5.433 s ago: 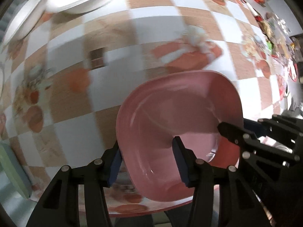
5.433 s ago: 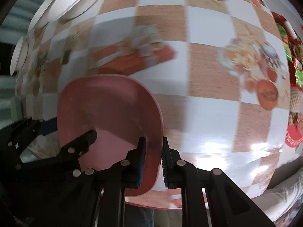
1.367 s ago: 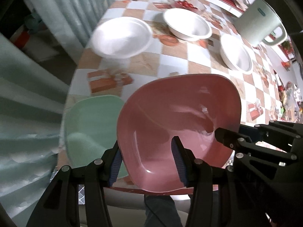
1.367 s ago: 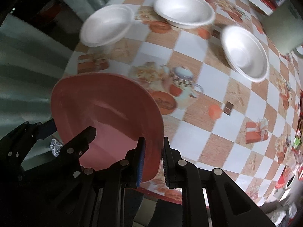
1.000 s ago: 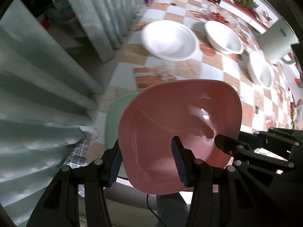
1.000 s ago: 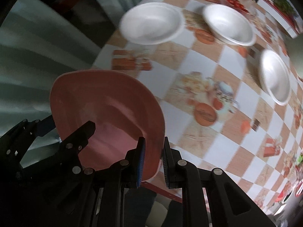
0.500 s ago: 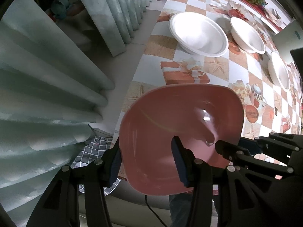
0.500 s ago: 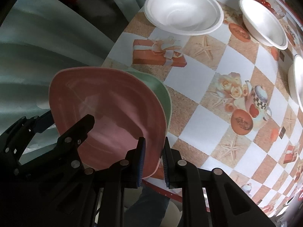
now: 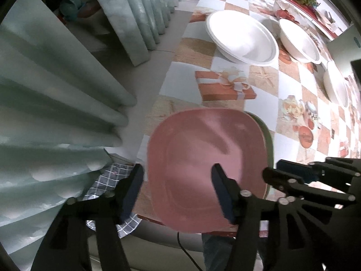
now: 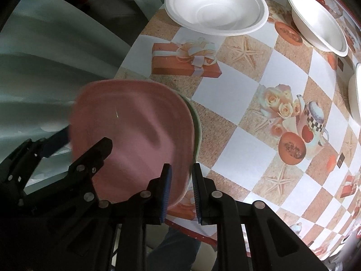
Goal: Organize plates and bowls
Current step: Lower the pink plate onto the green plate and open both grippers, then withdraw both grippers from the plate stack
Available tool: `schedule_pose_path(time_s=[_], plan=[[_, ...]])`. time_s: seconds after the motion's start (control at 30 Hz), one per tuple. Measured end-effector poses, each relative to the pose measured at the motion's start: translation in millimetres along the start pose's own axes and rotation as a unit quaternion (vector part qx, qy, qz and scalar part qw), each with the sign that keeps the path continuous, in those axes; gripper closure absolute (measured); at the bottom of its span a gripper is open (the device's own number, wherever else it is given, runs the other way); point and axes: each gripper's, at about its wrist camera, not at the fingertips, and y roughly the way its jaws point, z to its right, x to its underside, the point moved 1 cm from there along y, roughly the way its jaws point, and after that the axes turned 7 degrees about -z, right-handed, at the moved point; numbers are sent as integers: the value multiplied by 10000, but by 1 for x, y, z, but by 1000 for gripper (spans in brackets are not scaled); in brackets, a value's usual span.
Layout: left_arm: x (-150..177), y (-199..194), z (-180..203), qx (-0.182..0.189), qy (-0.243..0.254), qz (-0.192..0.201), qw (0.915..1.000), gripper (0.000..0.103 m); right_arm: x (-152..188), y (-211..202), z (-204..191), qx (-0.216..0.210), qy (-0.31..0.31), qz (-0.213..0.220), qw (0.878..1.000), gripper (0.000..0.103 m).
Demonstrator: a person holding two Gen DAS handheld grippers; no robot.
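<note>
Pink plate (image 9: 205,164) low in the centre of the left wrist view, lying over the green plate (image 9: 268,135), of which only a thin sliver of rim peeks out along its right edge. Both at the near corner of the table (image 9: 288,94), close to the curtain (image 9: 56,94) on the left of the frame.

Left gripper (image 9: 178,189) straddling the pink plate's near-left rim, jaws just opened wider; one finger off the rim on the left, the other above the plate's middle, pads apparently no longer pressing. Right gripper (image 10: 181,189) at bottom centre of its own view, closed on the pink plate's near-right rim, the rim running up and away between the pads.

Plate directly ahead of and below both grippers, stretching toward the top of each frame. Right gripper the only one with a hold now, so the release probably its to make: likely a matter of opening and backing off toward the bottom of the frame.

Three white bowls (image 10: 216,6) well apart, across the upper part of the frame.
</note>
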Motion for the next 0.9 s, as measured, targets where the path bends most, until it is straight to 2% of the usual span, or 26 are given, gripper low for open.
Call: schedule_pose_path(time_s=[0.07, 0.1, 0.17, 0.23, 0.27, 0.33, 0.5, 0.7, 0.9], plan=[[1, 1, -4, -62, -86, -2, 9999, 21, 1, -2, 2, 31, 5, 25, 10000, 83], [1, 1, -7, -35, -140, -29, 9999, 21, 1, -4, 4, 53, -3, 40, 10000, 82], [1, 3, -11, -49, -204, -56, 9998, 20, 3, -7, 6, 222, 0, 79, 9997, 67], [0, 8, -17, -137, -335, -210, 9991, 14, 6, -10, 13, 261, 22, 125, 9996, 29], [0, 12, -23, -44, -434, -341, 9985, 7, 8, -12, 14, 240, 34, 150, 9996, 22], [1, 15, -30, 94, -570, -373, 9976, 0, 11, -19, 22, 164, 128, 249, 9995, 2], [7, 8, -22, 27, -430, -224, 9988, 0, 19, -29, 28, 205, 125, 343, 9991, 1], [7, 6, -9, 150, -330, -345, 9987, 0, 25, -39, 39, 131, 197, 421, 9988, 1], [6, -2, 5, 98, -112, -350, 9993, 0, 31, -43, 49, 79, 355, 456, 9983, 1]])
